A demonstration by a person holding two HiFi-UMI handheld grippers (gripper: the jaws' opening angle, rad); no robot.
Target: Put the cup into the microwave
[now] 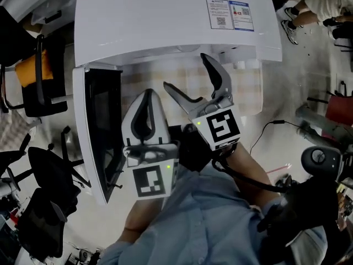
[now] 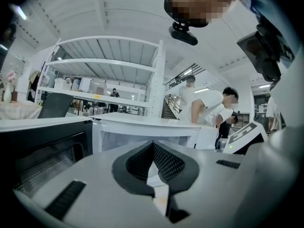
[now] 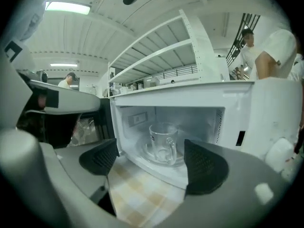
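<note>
Cup (image 3: pixel 164 141) upright inside microwave (image 3: pixel 247 106). My right gripper (image 1: pixel 185 70): jaws apart, empty. Left gripper (image 2: pixel 153 148): jaws together.

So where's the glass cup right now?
In the right gripper view the cup stands upright on the glass plate inside the open microwave, mid-picture, just beyond the open right tongs.

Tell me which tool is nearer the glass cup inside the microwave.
Right. The right tool faces the cup at the mouth of the microwave, open; the left tool sits farther back by the door.
</note>
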